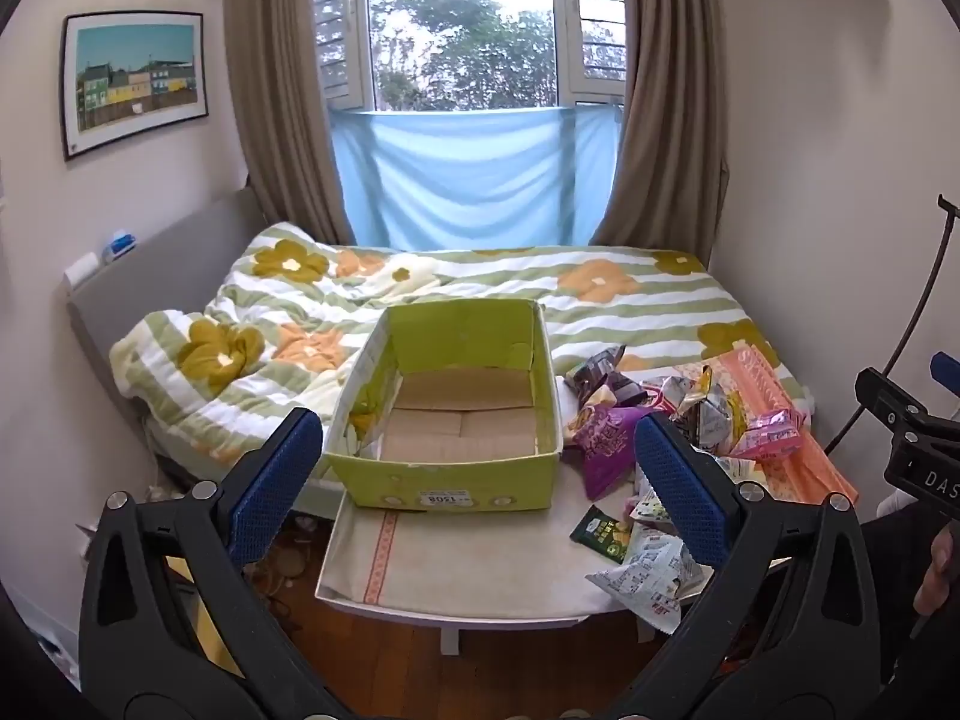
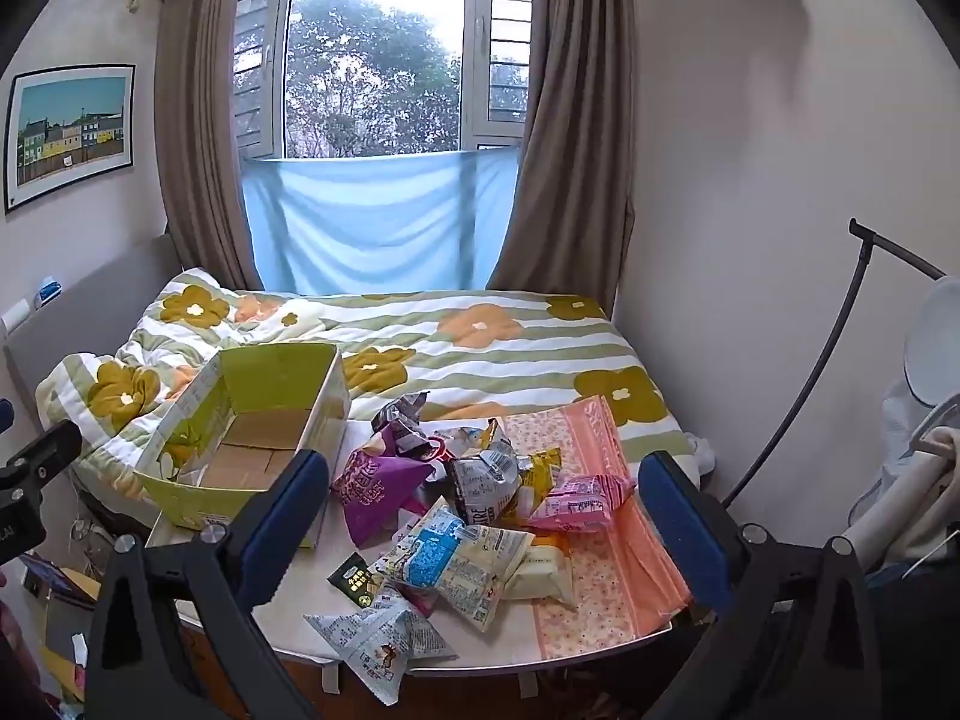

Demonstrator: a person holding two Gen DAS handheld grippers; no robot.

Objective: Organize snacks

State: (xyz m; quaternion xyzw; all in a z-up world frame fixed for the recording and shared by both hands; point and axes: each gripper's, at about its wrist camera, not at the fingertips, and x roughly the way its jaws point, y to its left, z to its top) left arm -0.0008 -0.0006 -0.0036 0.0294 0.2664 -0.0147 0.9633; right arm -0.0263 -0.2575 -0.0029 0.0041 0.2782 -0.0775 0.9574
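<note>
An empty yellow-green cardboard box [image 1: 444, 468] [image 2: 180, 498] stands open on the left of a small white table [image 1: 468, 576] [image 2: 288, 612]. A heap of snack packets [image 2: 468, 498] [image 1: 654, 420] lies to its right: a purple bag [image 2: 372, 486], a pink packet [image 2: 582, 498], a blue-and-white packet [image 2: 462, 558], a small dark green sachet [image 2: 354, 582]. My left gripper [image 1: 480, 474] is open and empty, held back from the box. My right gripper [image 2: 480, 516] is open and empty, held back from the heap.
A bed with a flowered striped quilt [image 1: 420, 294] lies behind the table. A pink patterned cloth [image 2: 606, 546] covers the table's right side. A window with brown curtains [image 1: 276, 90] is at the back. A black lamp stand [image 2: 840, 360] is at right.
</note>
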